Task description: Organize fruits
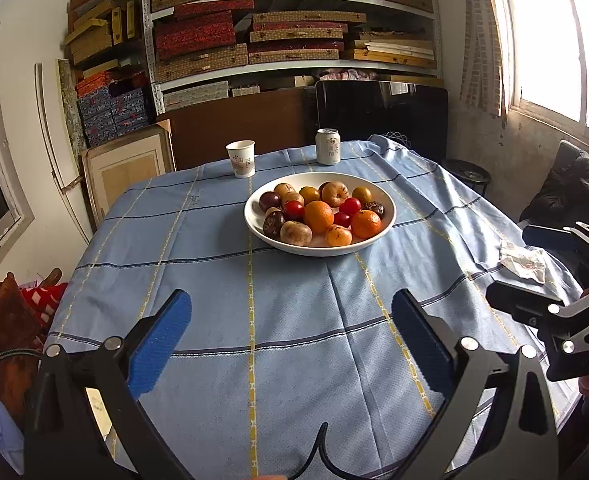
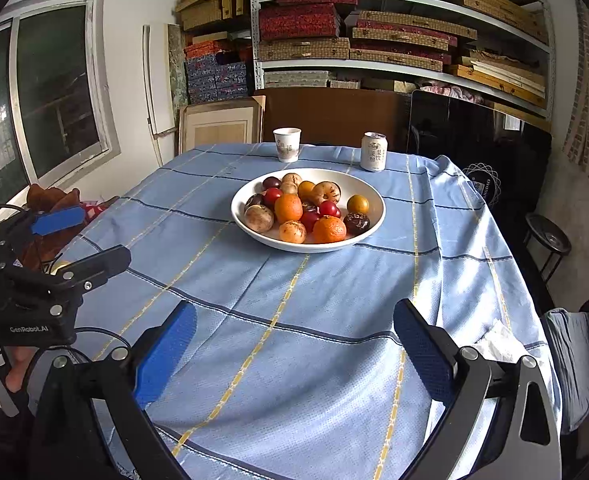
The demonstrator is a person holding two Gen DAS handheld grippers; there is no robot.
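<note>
Table (image 1: 222, 280): covered by a blue checked cloth with yellow and dark stripes.
Bowl (image 1: 388, 200): white, toward the far middle of the table, well ahead of both tongs.
Fruits (image 1: 318, 216): piled in the bowl; oranges, red, dark purple and brownish ones.
Left gripper (image 1: 290, 336): above the near edge, fingers spread wide, nothing between them.
Right gripper (image 2: 294, 344): beside it over the near edge, likewise spread and empty.
Can (image 1: 328, 146): upright near the far edge, behind the bowl.
Paper cup (image 1: 241, 159): left of the can.
Crumpled tissue (image 1: 524, 262): at the right edge.
</note>
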